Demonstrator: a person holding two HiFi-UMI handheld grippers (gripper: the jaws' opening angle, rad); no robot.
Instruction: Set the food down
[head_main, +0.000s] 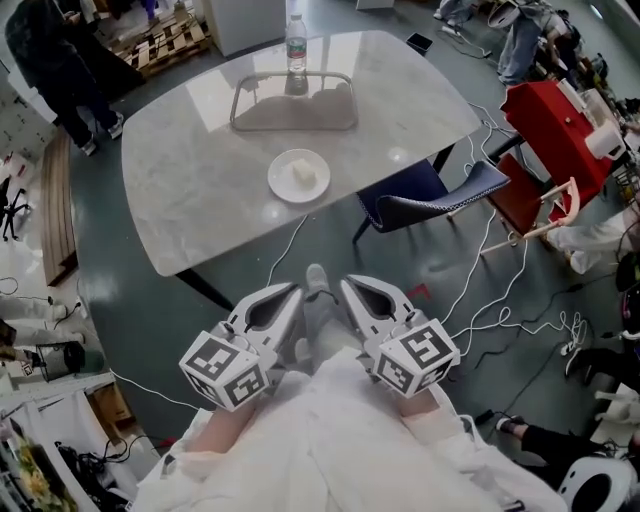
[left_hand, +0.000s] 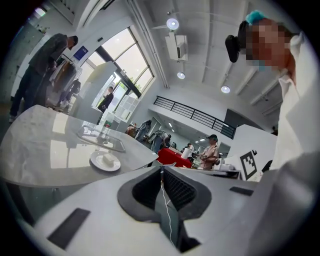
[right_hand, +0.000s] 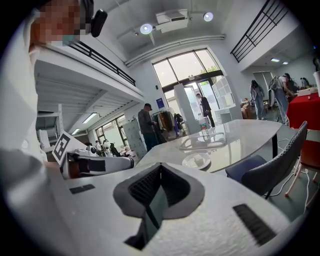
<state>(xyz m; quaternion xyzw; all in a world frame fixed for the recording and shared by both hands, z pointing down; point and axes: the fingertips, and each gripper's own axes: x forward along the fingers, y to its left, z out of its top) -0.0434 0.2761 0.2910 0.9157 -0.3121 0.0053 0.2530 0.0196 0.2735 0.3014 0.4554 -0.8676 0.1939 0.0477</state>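
Largest first: pale marble table (head_main: 200, 190), filling the upper half of the head view. Off its right corner, dark blue chair (head_main: 440, 200), pushed partly under. Toward the far edge, shallow clear tray (head_main: 294, 128). Down by the body, well apart from the table: left gripper (head_main: 291, 294) and right gripper (head_main: 349, 285), side by side, each with jaws pressed together at the tips, pinching nothing. At the tray's far side, upright water bottle (head_main: 296, 55). Nearer the front edge, apart from the tray, round white plate (head_main: 281, 187). Smallest, lying at the plate's middle: food (head_main: 303, 175), a little pale block, resting there and touched by neither tool. Probably light, and to judge by the soft edges, spongy or crumbly rather than stiff; easily dented or broken by a hard squeeze. Possibly prone to skidding on the glazed plate if nudged from one side only. Best taken across its two longer faces, low and near the middle, with a gentle close. Alternatively, the plate's rim as the safer hold, though smooth and likely slippery.
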